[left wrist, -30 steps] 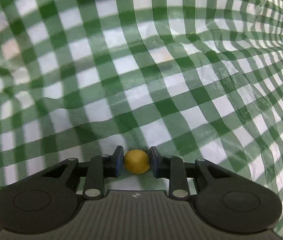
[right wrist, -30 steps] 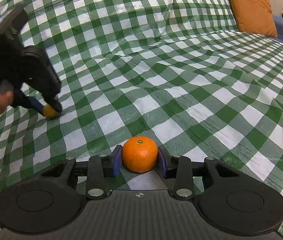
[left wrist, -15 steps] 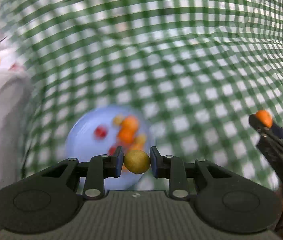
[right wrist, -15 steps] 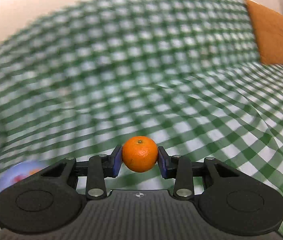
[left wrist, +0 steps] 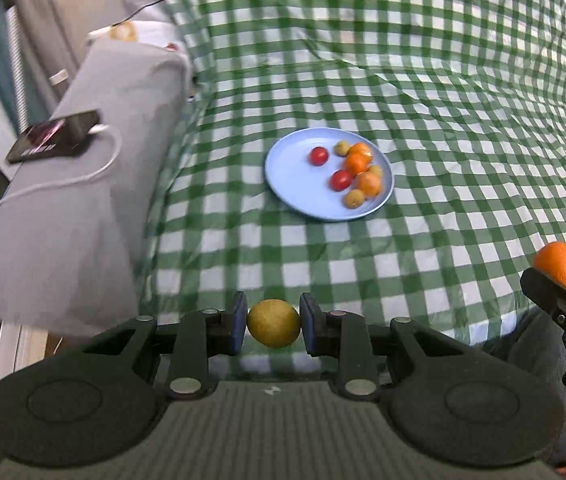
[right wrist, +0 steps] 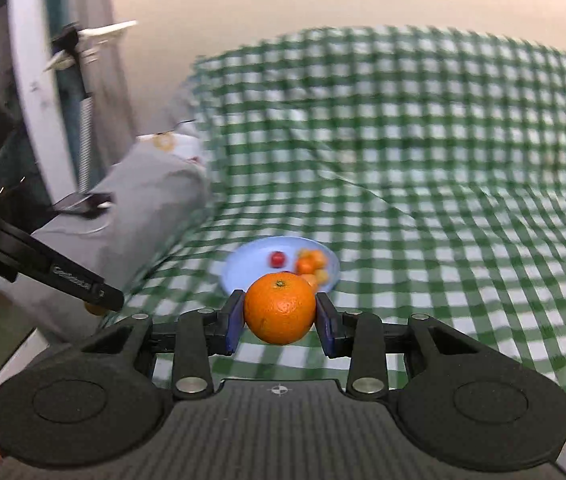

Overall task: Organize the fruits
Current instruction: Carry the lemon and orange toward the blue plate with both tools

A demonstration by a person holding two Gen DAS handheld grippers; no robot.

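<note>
Blue plate (left wrist: 291,184) near the sofa's left edge already carries tomatoes, small oranges and yellow fruits. Two more are airborne: left gripper (left wrist: 274,329) fingers pinch a yellow fruit (left wrist: 274,328), right gripper (right wrist: 279,314) fingers clamp an orange (right wrist: 279,307). Left view shows the plate's contents clearly; right view, blurred, half hides them behind the orange.

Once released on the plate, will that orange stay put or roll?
Likely rolls: the orange looks near-spherical and smooth. The plate looks shallow, its low rim may barely stop it. Fruit clustered on the far side could catch it.
</note>
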